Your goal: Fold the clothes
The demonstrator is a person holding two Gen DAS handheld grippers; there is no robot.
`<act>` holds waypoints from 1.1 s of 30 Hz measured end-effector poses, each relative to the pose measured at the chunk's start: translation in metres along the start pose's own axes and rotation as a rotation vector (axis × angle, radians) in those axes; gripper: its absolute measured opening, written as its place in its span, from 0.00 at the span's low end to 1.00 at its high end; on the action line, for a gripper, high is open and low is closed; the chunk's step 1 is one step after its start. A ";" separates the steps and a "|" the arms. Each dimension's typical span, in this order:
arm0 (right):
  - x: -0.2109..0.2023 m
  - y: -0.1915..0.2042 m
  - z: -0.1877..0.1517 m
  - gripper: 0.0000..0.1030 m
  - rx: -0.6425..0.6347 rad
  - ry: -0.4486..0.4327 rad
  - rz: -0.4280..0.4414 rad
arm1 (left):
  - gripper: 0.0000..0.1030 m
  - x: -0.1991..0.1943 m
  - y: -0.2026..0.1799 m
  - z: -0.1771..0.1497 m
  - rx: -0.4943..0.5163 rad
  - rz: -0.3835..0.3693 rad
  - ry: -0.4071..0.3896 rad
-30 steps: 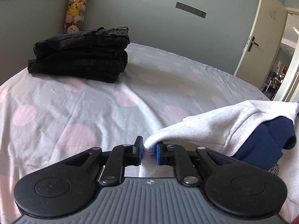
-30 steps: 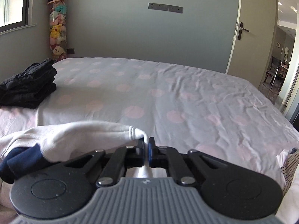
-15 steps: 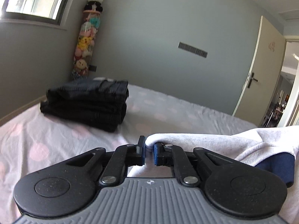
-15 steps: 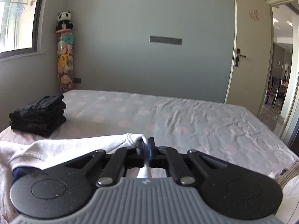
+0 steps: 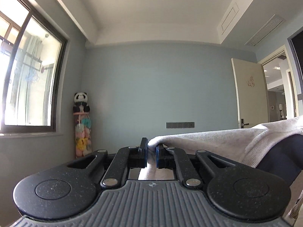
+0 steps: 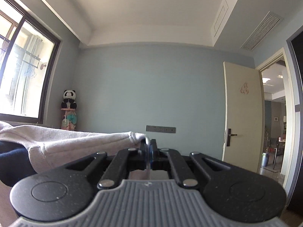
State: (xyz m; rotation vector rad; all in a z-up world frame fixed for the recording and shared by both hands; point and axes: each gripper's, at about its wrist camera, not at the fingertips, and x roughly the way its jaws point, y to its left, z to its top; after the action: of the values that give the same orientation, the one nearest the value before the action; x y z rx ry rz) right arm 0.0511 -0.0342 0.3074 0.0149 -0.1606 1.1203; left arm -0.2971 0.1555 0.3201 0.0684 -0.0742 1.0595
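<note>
Blue-padded fingers of the left gripper pinched on a bunched corner of the white sweatshirt, a narrow gap between the pads filled with the fabric. Cloth stretched away to the right edge of the left wrist view, ribbed hem folded over, navy lining hanging dark beneath it.

Right gripper clamped nearly flat on the other corner of the same garment, pads all but meeting with a thin fold squeezed between. Fabric running off to the left edge of the right wrist view, a small knot of cloth bulging just over the fingertips, navy inner layer sagging below the ribbed band. Sweatshirt held up between the two grippers, spanning the space from one to the other, lifted level with the lower wall.

Beyond the fingers, pale blue-grey wall with a grey switch panel. Tall clear tube of plush toys in the corner, packed with small pastel figures, a panda toy seated on top. Dark-framed window on the left, cream door swung open on the right, white ceiling with a vent grille.
</note>
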 end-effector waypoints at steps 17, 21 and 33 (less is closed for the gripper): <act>-0.068 -0.031 0.006 0.04 -0.015 -0.116 0.035 | 0.10 -0.014 -0.048 -0.020 0.151 -0.039 0.002; -0.034 -0.030 -0.034 0.04 -0.017 -0.043 0.050 | 0.10 0.027 -0.046 -0.060 0.158 -0.040 0.072; 0.171 -0.014 -0.186 0.04 -0.068 0.305 0.014 | 0.10 0.232 -0.037 -0.199 0.225 -0.024 0.401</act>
State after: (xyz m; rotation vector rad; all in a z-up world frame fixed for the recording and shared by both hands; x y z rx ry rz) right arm 0.1583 0.1298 0.1473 -0.2176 0.0740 1.1169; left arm -0.1458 0.3572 0.1426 0.0589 0.4076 1.0365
